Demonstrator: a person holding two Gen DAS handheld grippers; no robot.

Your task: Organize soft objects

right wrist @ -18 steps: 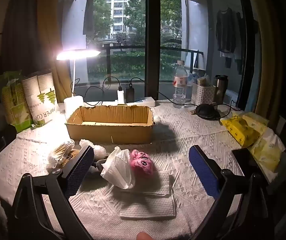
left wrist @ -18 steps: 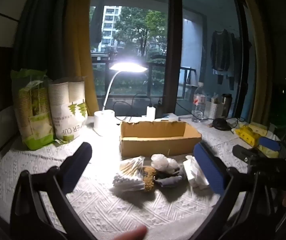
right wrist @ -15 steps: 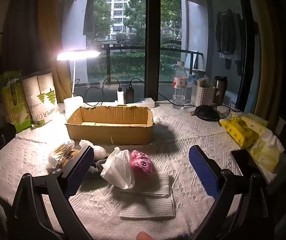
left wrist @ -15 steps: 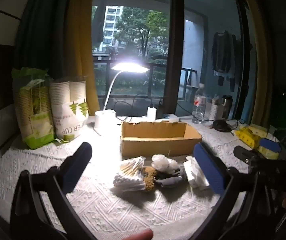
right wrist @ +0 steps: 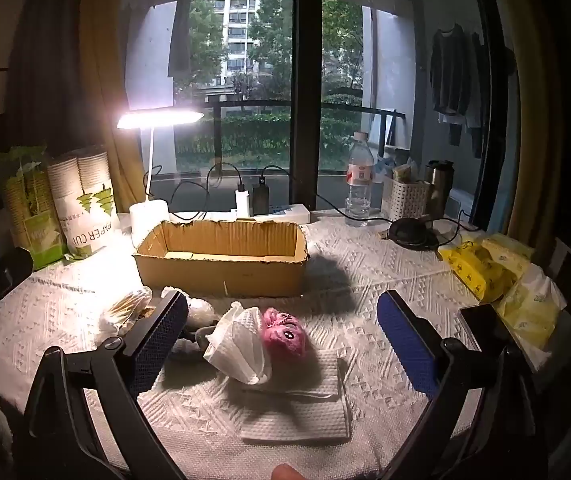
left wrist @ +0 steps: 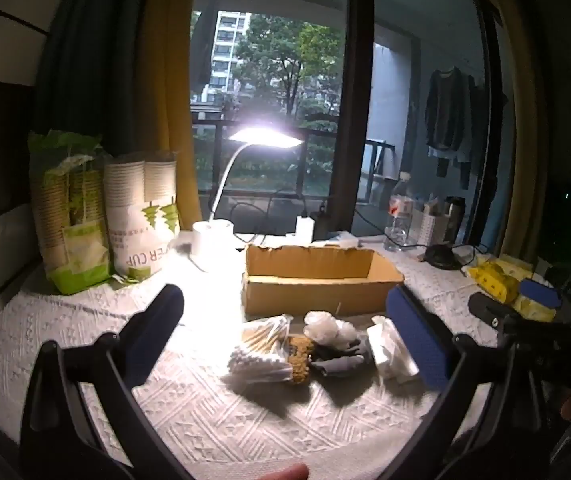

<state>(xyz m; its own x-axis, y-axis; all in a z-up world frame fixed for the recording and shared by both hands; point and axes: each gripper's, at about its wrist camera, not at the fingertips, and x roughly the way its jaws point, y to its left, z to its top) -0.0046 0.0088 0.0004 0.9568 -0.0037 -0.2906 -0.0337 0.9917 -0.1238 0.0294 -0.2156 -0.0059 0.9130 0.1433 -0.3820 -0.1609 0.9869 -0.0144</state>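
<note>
The soft things lay in a heap on the white cloth, just in front of the box: a pink toy touching a crumpled mask, both on folded tissue, with swabs, cotton balls and a grey cloth beside them. The right gripper hung above the toy and mask, jaws spread wide, grasping nothing. The left gripper stood likewise released over the swabs. The box was empty. A lamp shone behind it.
</note>
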